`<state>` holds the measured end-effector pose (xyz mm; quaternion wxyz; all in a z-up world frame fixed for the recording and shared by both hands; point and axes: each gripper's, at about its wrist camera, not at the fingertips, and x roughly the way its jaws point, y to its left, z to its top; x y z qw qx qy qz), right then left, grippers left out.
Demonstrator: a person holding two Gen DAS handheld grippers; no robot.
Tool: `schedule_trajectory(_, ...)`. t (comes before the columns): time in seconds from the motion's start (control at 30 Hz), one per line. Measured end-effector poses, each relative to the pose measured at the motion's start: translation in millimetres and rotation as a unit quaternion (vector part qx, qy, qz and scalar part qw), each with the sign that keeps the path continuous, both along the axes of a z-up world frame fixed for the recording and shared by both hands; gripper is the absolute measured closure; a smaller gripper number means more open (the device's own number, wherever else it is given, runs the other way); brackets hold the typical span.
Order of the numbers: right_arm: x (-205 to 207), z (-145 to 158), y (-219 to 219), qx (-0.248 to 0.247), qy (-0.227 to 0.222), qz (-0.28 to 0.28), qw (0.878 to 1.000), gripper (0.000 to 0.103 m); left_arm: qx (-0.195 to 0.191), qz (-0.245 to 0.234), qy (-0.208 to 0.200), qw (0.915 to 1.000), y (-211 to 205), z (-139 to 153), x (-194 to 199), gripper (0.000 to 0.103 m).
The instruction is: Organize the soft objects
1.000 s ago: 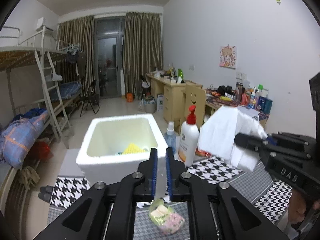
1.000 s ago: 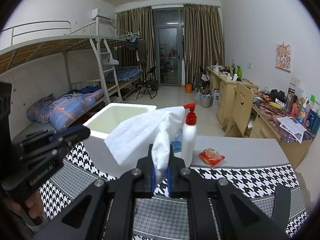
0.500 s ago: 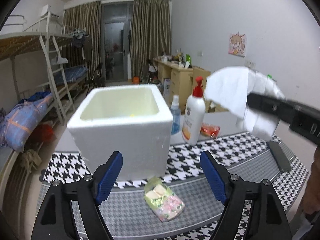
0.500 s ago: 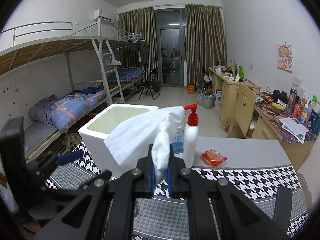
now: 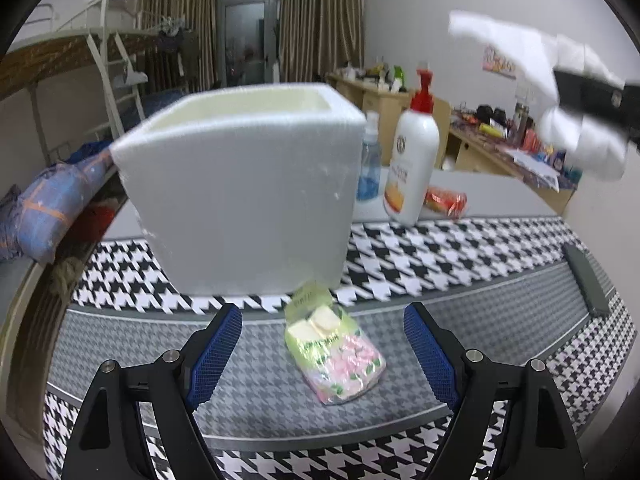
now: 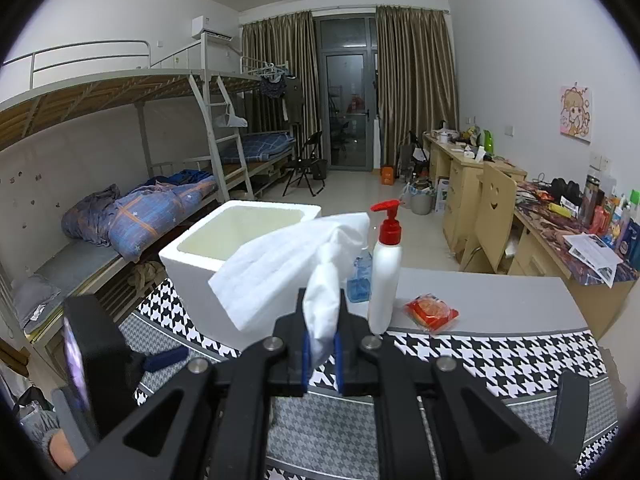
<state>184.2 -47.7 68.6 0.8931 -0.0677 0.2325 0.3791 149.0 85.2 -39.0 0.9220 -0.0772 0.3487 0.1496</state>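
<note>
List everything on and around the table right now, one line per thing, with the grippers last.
foam box: one, white, open top, at the table's back left
snack bag: one, green and pink, on the cloth in front of the box
pump bottle: one, white with red pump, right of the box
spray bottle: one, blue, between box and pump bottle
red packet: one, red-orange, on the grey tabletop right of the pump bottle
tablecloth: one, black-and-white houndstooth
white cloth: one, held up
left gripper: jaws just opened wide, either side of the snack bag, not touching
right gripper: shut on the white cloth
</note>
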Motion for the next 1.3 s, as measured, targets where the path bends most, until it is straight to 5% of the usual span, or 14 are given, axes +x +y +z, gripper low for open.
schedule_trajectory(0.63, 5, -8, -4, -0.004, 0.011, -0.006, 1.0, 0.091, -0.045, -0.002, 0.075, 0.9962, 2, -49, 24, 0.019)
schedule_trajectory(0.73, 6, -9, -6, -0.003, 0.011, -0.008, 1.0, 0.091, -0.052, -0.001, 0.08, 0.9954, 4, -53, 26, 0.034)
schedule_trajectory(0.97, 8, -10, -4, -0.005, 0.011, -0.007, 1.0, 0.091, -0.059, -0.009, 0.084, 0.9946, 2, -57, 27, 0.038)
schedule_trajectory(1.07, 8, -10, -4, -0.005, 0.01, -0.007, 1.0, 0.091, -0.079, -0.021, 0.097, 0.9919, 2, -64, 33, 0.05)
schedule_trajectory(1.13, 8, -10, -4, -0.005, 0.011, -0.007, 1.0, 0.091, -0.059, -0.017, 0.096, 0.9935, -2, -64, 33, 0.064)
schedule_trajectory(1.3, 6, -10, -4, -0.003, 0.011, -0.01, 1.0, 0.091, -0.07, -0.015, 0.092, 0.9932, 4, -61, 31, 0.068)
